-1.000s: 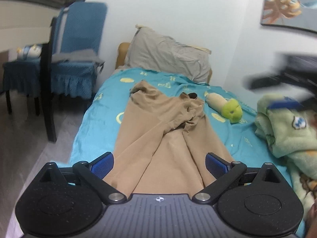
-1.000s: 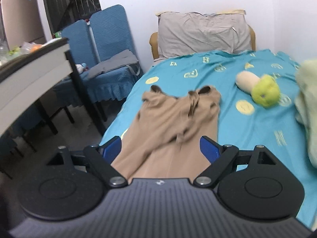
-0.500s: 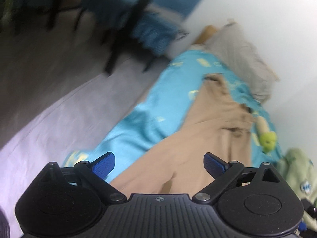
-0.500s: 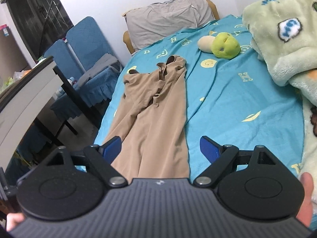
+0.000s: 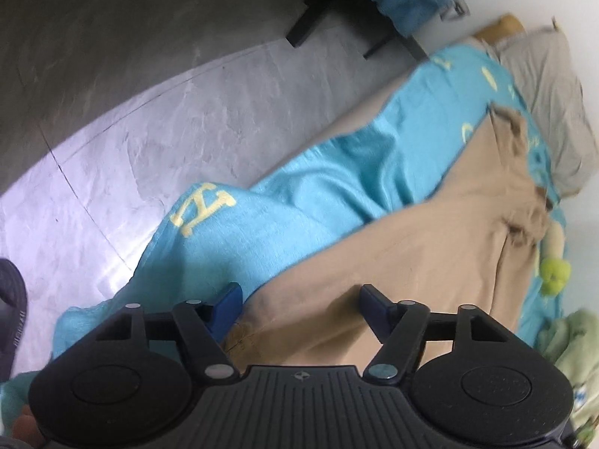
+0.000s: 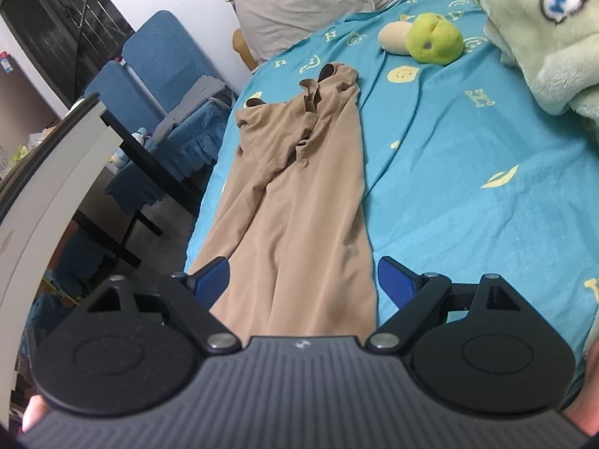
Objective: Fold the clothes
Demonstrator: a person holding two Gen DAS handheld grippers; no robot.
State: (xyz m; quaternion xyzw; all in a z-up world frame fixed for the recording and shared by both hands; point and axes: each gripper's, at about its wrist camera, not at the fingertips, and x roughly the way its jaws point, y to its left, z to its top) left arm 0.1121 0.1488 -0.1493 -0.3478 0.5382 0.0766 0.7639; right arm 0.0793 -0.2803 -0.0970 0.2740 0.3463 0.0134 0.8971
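The tan trousers (image 6: 299, 194) lay lengthwise along the near-left side of the bed, spread out on the turquoise sheet (image 6: 468, 194), their rumpled waist end up toward the pillow and their leg ends running down under both grippers. In the right wrist view the cloth was mostly flat along the legs, with a bunched fold near the top where one side turned over the other. The right gripper (image 6: 303, 280) hovered over the lower legs with its jaws spread wide, one blue pad on each side of the fabric and nothing pinched between them. The left gripper (image 5: 301, 301) sat tilted over the hem at the bed's edge, jaws likewise parted, the left pad over the sheet just beside the trouser edge and the right pad over the tan cloth; whether either pad touched the fabric could not be told. In the left wrist view the trousers (image 5: 430, 232) stretched away diagonally toward the grey pillow (image 5: 550, 86), and the sheet (image 5: 262, 224) hung over the mattress side toward the grey floor (image 5: 131, 93). Farther up the bed a green and cream plush toy (image 6: 423, 39) rested on the sheet, well apart from the trousers, and a pale green fleece blanket (image 6: 531, 26) was heaped at the right. Beside the bed stood blue covered chairs (image 6: 157, 60) and a dark-legged table (image 6: 56, 172).
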